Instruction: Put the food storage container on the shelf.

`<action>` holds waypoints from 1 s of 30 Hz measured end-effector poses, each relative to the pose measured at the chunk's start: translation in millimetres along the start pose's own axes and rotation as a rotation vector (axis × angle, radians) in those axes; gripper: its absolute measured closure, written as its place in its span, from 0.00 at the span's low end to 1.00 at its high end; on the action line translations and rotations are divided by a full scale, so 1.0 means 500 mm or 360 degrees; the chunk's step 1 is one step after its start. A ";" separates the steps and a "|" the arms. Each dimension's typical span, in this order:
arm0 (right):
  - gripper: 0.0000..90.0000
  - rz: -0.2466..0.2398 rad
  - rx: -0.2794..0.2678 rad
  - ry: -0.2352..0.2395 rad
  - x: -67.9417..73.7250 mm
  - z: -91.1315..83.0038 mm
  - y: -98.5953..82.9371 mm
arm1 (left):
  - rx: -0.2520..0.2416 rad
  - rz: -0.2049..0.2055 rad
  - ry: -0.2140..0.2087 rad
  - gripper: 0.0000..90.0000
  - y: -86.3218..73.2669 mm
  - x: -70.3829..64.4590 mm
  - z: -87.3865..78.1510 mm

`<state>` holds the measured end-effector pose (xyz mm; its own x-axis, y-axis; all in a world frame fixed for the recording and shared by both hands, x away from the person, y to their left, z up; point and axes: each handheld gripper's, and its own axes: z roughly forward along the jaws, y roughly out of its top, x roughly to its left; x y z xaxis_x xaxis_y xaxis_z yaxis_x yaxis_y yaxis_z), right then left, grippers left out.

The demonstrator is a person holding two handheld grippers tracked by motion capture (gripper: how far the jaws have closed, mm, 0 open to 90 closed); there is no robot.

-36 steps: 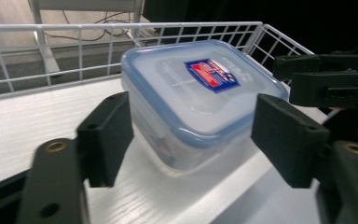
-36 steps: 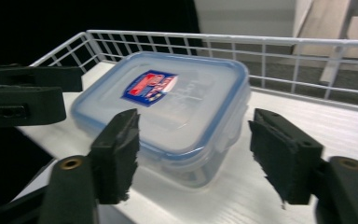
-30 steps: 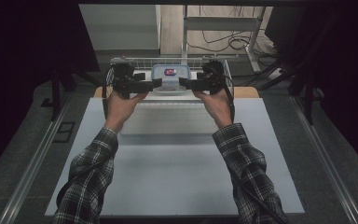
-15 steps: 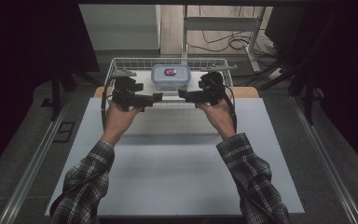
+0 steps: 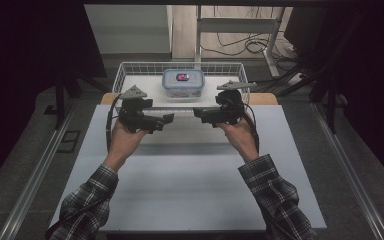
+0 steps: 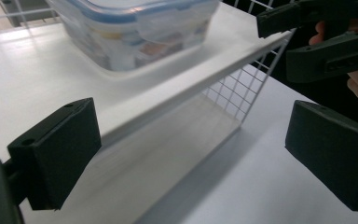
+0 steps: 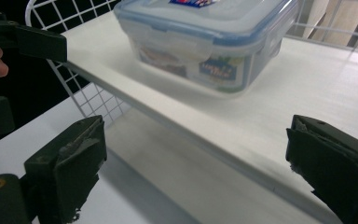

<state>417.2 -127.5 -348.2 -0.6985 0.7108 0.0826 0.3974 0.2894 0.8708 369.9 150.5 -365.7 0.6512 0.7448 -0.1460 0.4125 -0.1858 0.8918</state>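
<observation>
A clear food container (image 5: 183, 82) with a blue-rimmed lid and a red label stands on the white shelf board (image 5: 145, 90) of a wire basket (image 5: 130, 67) at the table's far end. My left gripper (image 5: 166, 120) hovers in front of the basket's left part, jaws wide apart and empty. My right gripper (image 5: 198, 113) faces it from the right, also open and empty. In the left gripper view the container (image 6: 140, 28) sits beyond my open left gripper (image 6: 193, 158), above the shelf edge. The right gripper view has the container (image 7: 205, 37) ahead of my right gripper (image 7: 198, 172).
A white tabletop (image 5: 190, 190) stretches between the basket and the person. Metal rails (image 5: 35, 185) run along both sides. Cables (image 5: 240, 42) and a stand lie on the floor behind. The basket's wire mesh (image 6: 242, 88) hangs below the shelf edge.
Both grippers have drawn back toward the person from either side of the container and now hover in front of the basket. The container stays on the shelf.
</observation>
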 end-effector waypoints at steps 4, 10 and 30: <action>0.05 0.0004 -0.0010 0.0027 0.010 -0.012 -0.013 | 0.0032 0.0028 -0.0018 0.02 -0.014 -0.016 -0.003; 0.05 -0.0034 0.0004 0.0062 0.026 -0.021 -0.039 | 0.0041 0.0058 -0.0016 0.01 -0.044 -0.036 -0.005; 0.03 -0.0156 0.0059 0.0135 0.088 -0.038 -0.155 | 0.0132 0.0005 -0.0097 0.00 -0.183 -0.053 -0.019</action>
<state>344.3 -130.9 -402.7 -0.7822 0.6217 0.0403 0.3455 0.3791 0.8584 308.9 153.7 -439.4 0.6888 0.7044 -0.1715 0.4603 -0.2423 0.8540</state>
